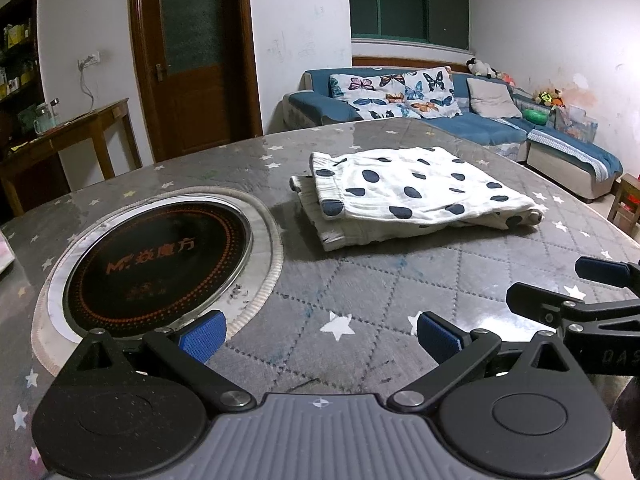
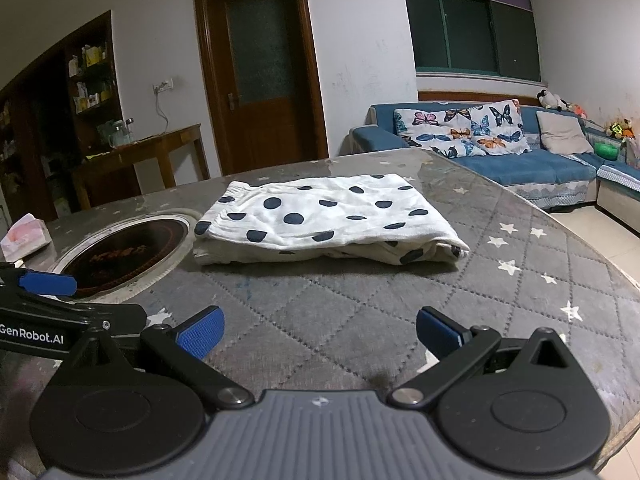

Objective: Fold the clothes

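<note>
Dim indoor light, fisheye-bent edges, dark corners, mostly sharp

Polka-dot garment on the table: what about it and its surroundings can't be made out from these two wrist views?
- Polka-dot garment: its type and its layers; the top fold covers them in both views.
- Plain cream piece beneath: whether separate or the same item; the dotted layer hides most of it.
- Pink-and-white pack: cut by the right view's left edge.
- Induction cooktop: near rim hidden by the left gripper.

A star-patterned grey table (image 2: 400,320) carried folded polka-dot clothes (image 2: 320,216) mid-table, beside an inset cooktop (image 1: 160,264); a tissue pack (image 2: 26,236) lay near its left edge.
</note>
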`<state>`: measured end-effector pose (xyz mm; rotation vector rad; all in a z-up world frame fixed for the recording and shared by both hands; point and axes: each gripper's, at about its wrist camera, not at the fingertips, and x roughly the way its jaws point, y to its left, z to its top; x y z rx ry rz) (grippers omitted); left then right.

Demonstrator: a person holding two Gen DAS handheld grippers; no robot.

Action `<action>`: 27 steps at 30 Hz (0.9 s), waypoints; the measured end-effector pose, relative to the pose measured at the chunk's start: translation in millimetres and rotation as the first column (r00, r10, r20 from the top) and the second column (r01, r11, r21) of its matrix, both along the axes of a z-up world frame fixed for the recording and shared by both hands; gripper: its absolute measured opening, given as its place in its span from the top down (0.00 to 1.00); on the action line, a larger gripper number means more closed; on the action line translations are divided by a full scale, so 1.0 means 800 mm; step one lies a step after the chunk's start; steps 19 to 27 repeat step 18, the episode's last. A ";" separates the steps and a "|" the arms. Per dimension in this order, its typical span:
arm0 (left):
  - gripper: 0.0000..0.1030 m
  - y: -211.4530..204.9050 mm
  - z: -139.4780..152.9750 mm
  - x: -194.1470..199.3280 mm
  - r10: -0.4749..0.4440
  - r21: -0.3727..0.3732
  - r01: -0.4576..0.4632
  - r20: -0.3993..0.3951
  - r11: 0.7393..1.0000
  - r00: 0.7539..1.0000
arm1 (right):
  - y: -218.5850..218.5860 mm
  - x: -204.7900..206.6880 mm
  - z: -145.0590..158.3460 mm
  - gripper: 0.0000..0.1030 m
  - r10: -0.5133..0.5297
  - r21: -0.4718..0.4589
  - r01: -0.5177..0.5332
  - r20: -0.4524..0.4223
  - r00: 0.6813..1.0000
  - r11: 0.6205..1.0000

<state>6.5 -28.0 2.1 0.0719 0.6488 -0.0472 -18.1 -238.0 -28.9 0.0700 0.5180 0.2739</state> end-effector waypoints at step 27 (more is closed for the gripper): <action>0.00 -0.001 0.002 0.009 -0.007 -0.004 0.007 -0.003 1.000 1.000 | 0.002 0.011 0.001 0.00 0.008 -0.003 -0.008 -0.003 1.000 1.000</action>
